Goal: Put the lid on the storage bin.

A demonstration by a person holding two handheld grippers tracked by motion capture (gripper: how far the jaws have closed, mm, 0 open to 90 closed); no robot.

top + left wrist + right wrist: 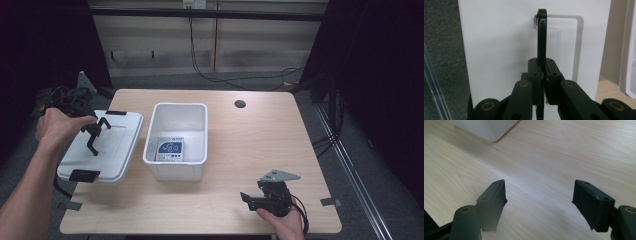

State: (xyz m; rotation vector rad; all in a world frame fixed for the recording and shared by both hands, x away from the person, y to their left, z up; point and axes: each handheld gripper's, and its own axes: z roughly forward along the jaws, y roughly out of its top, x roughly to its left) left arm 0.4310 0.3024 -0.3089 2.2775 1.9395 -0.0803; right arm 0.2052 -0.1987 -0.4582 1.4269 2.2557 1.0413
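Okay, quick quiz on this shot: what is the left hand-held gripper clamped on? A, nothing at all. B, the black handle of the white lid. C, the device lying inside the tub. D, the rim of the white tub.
B: in the left gripper view the left hand-held gripper has its jaws closed on the black handle of the white lid, beside the white tub.

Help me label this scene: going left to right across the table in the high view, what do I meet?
White lid held by its black handle in the left gripper → white bin → right gripper, open, resting on the table.
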